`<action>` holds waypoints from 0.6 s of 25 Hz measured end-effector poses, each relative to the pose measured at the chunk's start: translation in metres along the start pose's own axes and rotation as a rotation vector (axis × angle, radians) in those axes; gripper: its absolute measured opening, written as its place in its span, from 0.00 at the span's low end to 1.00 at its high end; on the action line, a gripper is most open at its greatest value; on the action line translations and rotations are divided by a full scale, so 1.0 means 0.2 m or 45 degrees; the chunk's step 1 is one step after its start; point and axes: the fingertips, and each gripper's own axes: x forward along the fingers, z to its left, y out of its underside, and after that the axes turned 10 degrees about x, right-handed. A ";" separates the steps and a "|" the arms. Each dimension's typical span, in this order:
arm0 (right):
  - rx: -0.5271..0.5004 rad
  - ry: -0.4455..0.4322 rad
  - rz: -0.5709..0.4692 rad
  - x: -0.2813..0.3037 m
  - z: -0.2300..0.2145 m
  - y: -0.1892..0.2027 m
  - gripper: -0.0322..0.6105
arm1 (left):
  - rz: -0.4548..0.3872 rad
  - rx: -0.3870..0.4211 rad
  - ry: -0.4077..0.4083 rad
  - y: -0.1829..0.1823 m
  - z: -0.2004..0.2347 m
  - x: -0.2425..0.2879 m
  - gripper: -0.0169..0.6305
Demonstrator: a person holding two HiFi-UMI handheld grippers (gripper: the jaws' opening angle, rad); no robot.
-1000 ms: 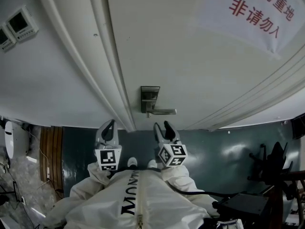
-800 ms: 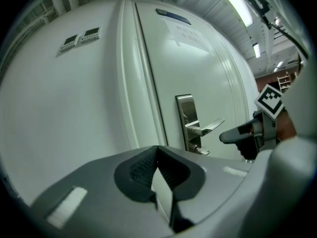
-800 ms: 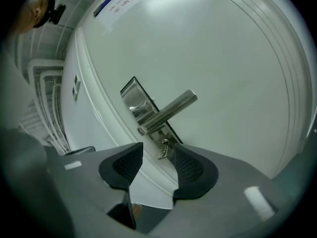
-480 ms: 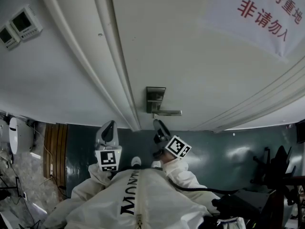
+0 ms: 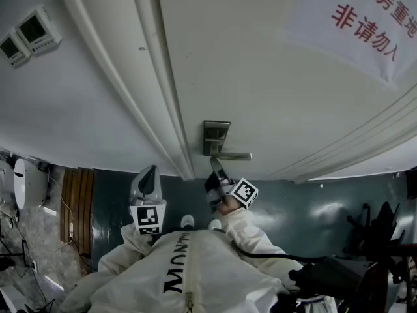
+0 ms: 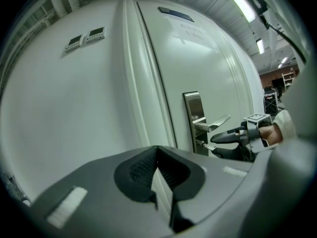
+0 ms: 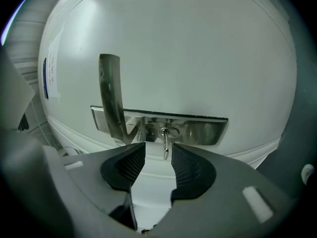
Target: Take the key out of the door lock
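A small metal key (image 7: pixel 165 144) sticks out of the steel lock plate (image 7: pixel 198 130) just below the lever handle (image 7: pixel 111 98). My right gripper (image 7: pixel 157 155) is rolled onto its side and level with the lock; the key's shank lies between its fingertips, nearer the right pad, with gaps both sides. Its jaws have just been closing and stand open. In the left gripper view the key (image 6: pixel 207 146) pokes toward the right gripper (image 6: pixel 215 144). In the head view the right gripper (image 5: pixel 212 168) sits under the lock plate (image 5: pixel 215 137). My left gripper (image 5: pixel 148 173) hangs back, pads together, empty.
The white door carries a paper sign with red characters (image 5: pixel 365 18). The door frame (image 5: pixel 156 77) runs left of the lock, and two wall control panels (image 5: pixel 29 34) sit further left. A dark chair (image 5: pixel 384 227) stands on the floor at right.
The right gripper has rolled onto its side and moved in toward the lock, its jaws narrower. The left gripper has stayed where it was.
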 end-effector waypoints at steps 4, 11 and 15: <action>0.037 -0.019 -0.020 0.03 -0.02 -0.02 0.26 | 0.008 -0.001 -0.002 0.01 0.00 0.00 0.03; 0.095 -0.026 -0.034 0.08 -0.04 -0.04 0.16 | 0.016 0.000 0.005 0.02 -0.01 0.01 0.03; 0.112 -0.027 -0.036 0.10 -0.05 -0.05 0.12 | 0.030 -0.005 0.006 0.03 -0.01 0.02 0.03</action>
